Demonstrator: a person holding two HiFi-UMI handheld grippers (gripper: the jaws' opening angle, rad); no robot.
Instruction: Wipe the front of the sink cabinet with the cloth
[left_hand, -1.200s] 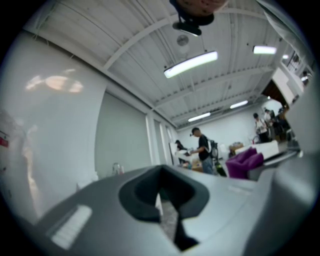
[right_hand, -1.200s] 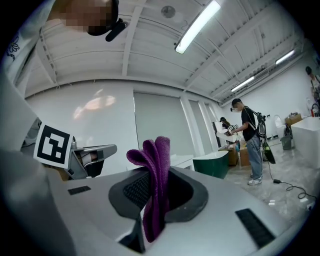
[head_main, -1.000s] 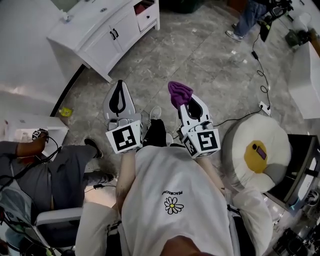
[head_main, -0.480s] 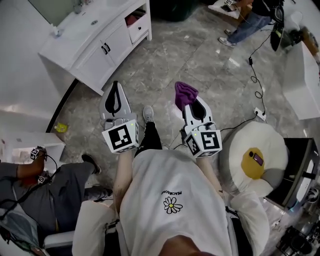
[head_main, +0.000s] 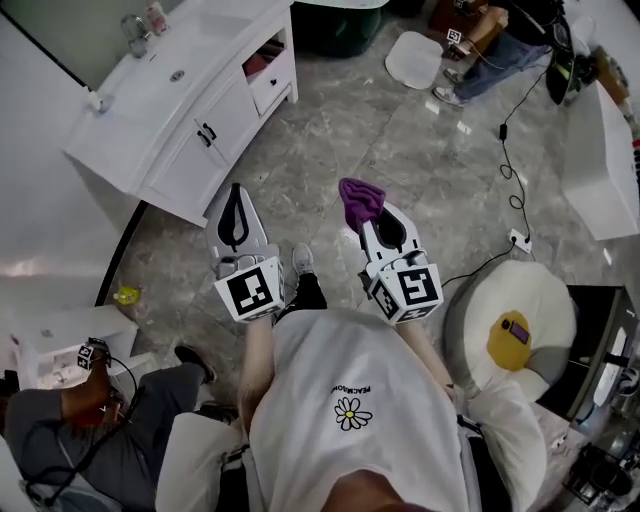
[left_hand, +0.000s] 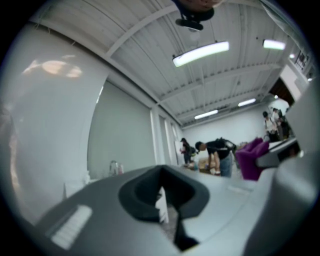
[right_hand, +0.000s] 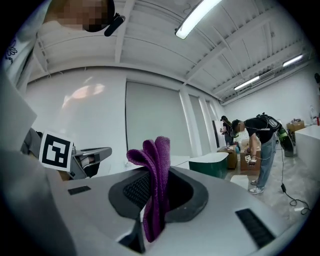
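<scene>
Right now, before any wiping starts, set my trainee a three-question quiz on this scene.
1. True or false: the purple cloth is touching the sink cabinet.
2. Fill in: the left tongs are shut and hold ____.
3. What grips the cloth? A. the left tongs B. the right tongs C. both together
Key: 1 false, with bare floor between them; 2 nothing; 3 B.
</scene>
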